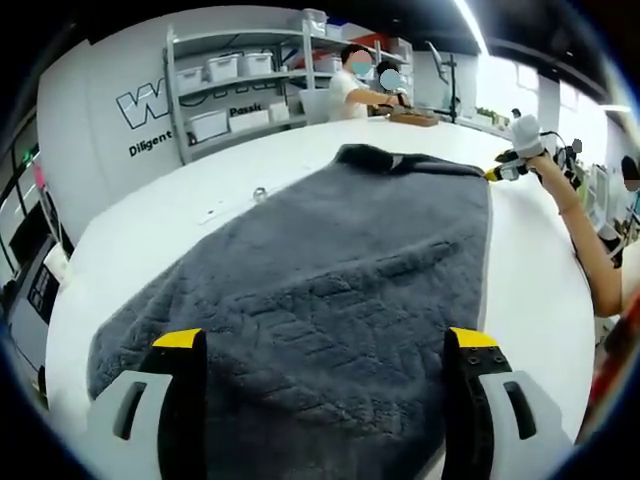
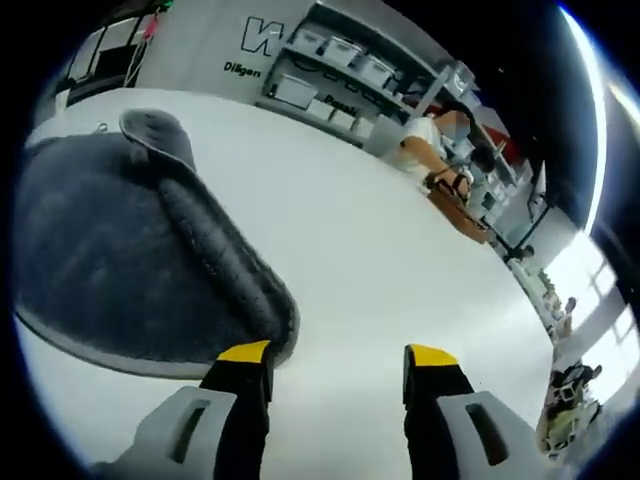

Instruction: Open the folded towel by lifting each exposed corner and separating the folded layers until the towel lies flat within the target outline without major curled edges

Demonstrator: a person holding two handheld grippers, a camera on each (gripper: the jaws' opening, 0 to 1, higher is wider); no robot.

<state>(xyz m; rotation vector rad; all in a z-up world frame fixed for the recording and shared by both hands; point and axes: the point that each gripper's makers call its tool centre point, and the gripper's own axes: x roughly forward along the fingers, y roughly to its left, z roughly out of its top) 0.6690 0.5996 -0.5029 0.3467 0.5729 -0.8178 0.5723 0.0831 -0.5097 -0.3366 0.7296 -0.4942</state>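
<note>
Left gripper [image 1: 325,345] low in left gripper view, fingers [image 1: 180,345] spread wide apart, yellow-tipped, nothing between them, pointing forward and level. Right gripper [image 2: 335,358] in right gripper view likewise parted, yellow tips well apart, nothing clamped, tilted with the roll of the hand. Also seen from left gripper view at far right: right gripper held out in person's right hand [image 1: 530,160], forearm [image 1: 580,235] bare, stretched forward from the right edge, wrist slightly bent down. State of fingers at that range too small to tell.
</note>
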